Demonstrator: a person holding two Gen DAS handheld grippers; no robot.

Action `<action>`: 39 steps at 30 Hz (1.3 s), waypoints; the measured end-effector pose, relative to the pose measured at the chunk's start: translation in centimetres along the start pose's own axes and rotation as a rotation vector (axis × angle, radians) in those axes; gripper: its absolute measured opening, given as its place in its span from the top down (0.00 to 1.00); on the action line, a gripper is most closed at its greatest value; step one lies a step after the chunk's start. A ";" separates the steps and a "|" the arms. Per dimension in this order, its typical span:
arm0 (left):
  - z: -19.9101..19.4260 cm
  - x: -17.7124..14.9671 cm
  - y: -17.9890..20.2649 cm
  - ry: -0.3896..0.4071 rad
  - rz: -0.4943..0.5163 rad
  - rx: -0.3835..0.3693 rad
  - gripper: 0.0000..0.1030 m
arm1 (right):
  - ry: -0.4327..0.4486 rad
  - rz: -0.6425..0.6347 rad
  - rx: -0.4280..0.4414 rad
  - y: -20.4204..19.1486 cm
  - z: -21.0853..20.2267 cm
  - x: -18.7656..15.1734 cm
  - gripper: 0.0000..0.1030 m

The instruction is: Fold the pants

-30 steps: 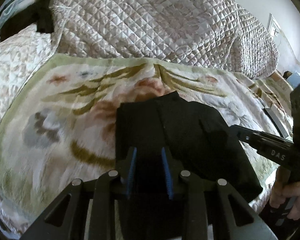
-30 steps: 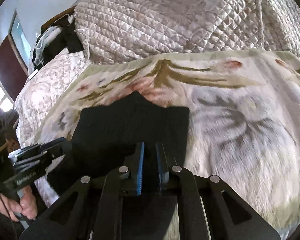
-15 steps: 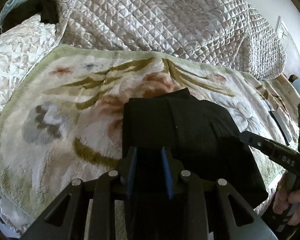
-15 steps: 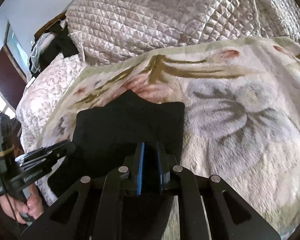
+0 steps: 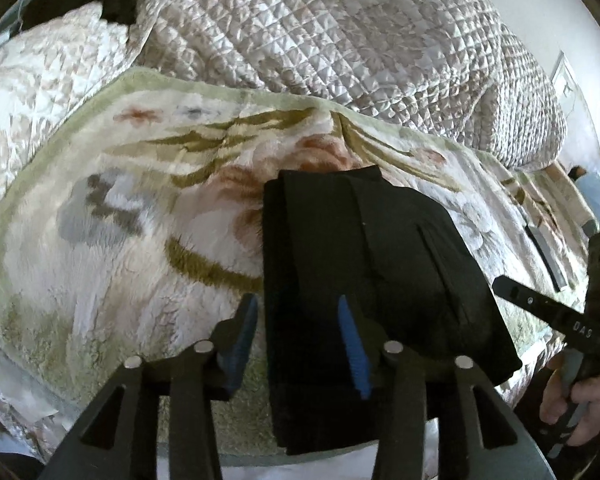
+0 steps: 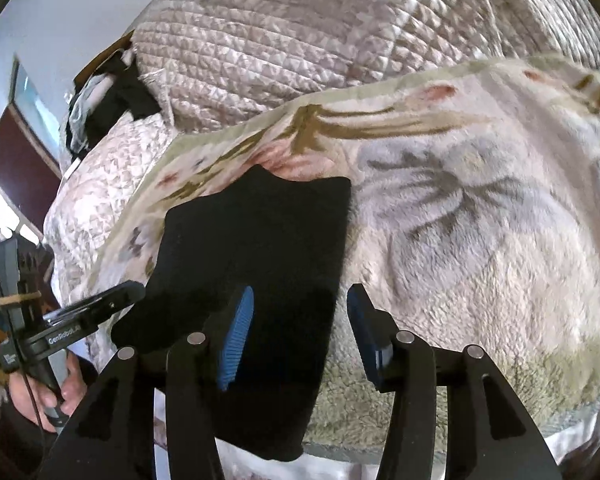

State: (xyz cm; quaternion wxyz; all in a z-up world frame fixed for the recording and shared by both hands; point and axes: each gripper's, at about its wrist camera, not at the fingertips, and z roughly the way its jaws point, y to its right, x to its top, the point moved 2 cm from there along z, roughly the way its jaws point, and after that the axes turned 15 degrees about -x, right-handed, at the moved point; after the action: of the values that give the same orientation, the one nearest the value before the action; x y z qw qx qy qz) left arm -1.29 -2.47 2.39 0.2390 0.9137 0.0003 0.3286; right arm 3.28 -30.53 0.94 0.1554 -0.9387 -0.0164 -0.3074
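Both sets of jaws spread wide, holding nothing: my left gripper (image 5: 298, 336) and right gripper (image 6: 298, 330) straddle the near edges of the black pants (image 5: 364, 264), folded compact on the floral blanket (image 5: 112, 240). Fold looks finished, probably; next, back away cleanly.

Both grippers' jaws have opened, releasing the pants (image 5: 364, 264).
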 end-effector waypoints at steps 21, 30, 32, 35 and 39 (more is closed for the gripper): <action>2.0 -0.1 -1.7 -0.003 -0.122 -0.202 0.44 | -0.103 0.073 0.161 -0.1 2.3 -0.9 0.52; 3.4 1.3 -2.1 0.012 -0.148 -0.203 0.48 | -0.088 0.111 0.148 -0.2 3.9 0.2 0.73; 3.0 1.0 -1.6 0.022 -0.119 -0.180 0.55 | -0.082 0.108 0.147 -0.1 3.6 -0.1 0.77; 2.2 1.0 -0.7 0.040 -0.078 -0.149 0.66 | -0.073 0.102 0.147 -0.3 3.2 -0.1 0.82; 1.3 1.7 0.1 0.047 -0.074 -0.154 0.75 | -0.057 0.075 0.136 -1.1 2.3 0.3 0.84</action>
State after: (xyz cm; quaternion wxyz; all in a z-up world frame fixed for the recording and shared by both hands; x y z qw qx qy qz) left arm 0.80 -2.87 2.61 0.3204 0.8840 0.0143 0.3400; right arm 4.71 -28.84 -0.33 0.2294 -0.9343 -0.0065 -0.2727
